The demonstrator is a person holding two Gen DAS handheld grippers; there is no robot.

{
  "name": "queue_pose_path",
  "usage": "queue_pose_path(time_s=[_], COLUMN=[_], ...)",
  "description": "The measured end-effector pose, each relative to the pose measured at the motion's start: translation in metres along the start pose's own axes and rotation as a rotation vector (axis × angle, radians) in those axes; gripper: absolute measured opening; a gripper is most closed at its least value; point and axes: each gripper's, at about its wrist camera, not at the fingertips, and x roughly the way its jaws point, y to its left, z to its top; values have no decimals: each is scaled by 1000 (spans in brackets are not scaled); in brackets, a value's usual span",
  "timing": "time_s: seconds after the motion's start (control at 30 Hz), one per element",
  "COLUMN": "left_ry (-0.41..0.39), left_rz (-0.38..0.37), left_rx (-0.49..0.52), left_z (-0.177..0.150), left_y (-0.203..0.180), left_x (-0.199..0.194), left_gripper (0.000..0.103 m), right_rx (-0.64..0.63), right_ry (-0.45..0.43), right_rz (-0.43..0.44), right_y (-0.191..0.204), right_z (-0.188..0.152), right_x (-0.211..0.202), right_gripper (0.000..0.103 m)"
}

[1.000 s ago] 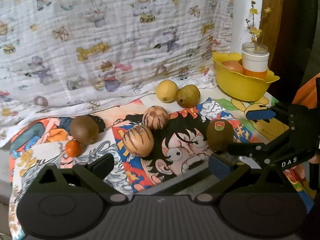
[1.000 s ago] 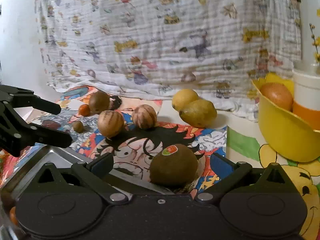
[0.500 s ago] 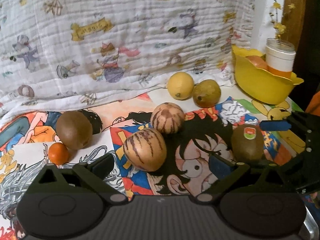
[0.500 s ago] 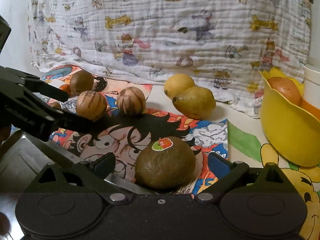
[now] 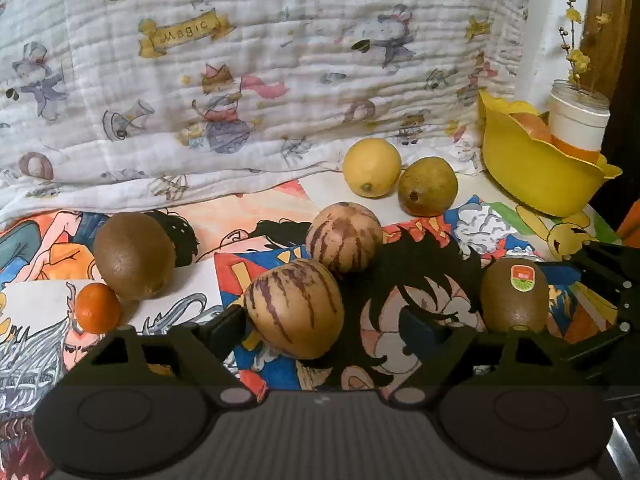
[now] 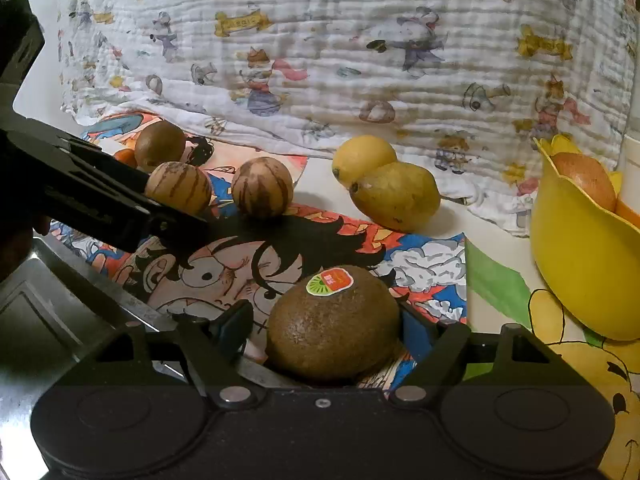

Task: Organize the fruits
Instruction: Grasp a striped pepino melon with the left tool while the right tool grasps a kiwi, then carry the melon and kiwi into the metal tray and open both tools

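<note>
The left gripper [image 5: 326, 326] straddles the striped melon [image 5: 294, 308] at lower centre; its jaws are closing, the left pad touching, the right pad apart. The right gripper [image 6: 328, 330] brackets the stickered kiwi [image 6: 332, 324] likewise, jaws closing, not yet clamped. Both fruits rest on the cloth [image 6: 424, 256]; the yellow bowl [image 6: 576, 248], right edge, probably receives them.

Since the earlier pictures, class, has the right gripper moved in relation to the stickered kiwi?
Yes. The right gripper has come down and forward around the stickered kiwi, which lies unmoved on the printed cloth; its closing jaws now flank the kiwi.
</note>
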Motion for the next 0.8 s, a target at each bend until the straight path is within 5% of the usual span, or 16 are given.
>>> queue_pose_path(time_s=[0.4,0.8], left_ry=[10,7], left_rz=[41,2], left_rx=[-22,-63], left_z=[3,-2], left_y=[6,5], left_x=[10,-10], left_gripper=[58,56], right_rx=[26,0], right_ry=[-8,-55], right_rz=[-22,-10], right_y=[-4,4], right_z=[-1,2], right_x=[0,-12], right_gripper=[67,66])
